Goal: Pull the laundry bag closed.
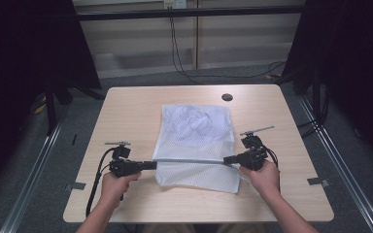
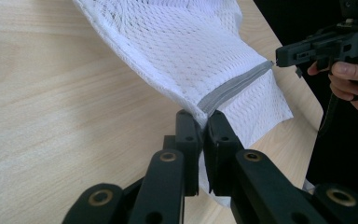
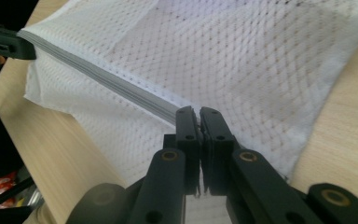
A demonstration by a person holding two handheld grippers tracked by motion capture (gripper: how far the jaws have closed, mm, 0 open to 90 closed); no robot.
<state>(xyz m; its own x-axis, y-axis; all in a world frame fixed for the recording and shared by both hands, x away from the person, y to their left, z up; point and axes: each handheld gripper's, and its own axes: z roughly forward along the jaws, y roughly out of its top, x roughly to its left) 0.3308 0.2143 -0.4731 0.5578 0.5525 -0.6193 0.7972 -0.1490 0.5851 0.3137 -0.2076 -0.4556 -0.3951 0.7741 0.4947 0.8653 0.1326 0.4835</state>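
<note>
Here the left gripper (image 1: 151, 165) and right gripper (image 1: 227, 159) each pinch one end of the grey zipper band (image 1: 189, 160) of a white mesh laundry bag (image 1: 196, 145) lying mid-table (image 1: 126, 111); no readable writing shows.

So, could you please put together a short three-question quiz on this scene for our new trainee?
1. True or false: the left gripper and the right gripper both pinch the white mesh bag.
2. Which part of the bag runs between the two grippers: A) a drawstring, B) the grey zipper band, C) a handle?
3. What surface does the bag rest on?

Key:
1. True; each is clamped at one end of the band.
2. B.
3. The light wooden table.
</note>
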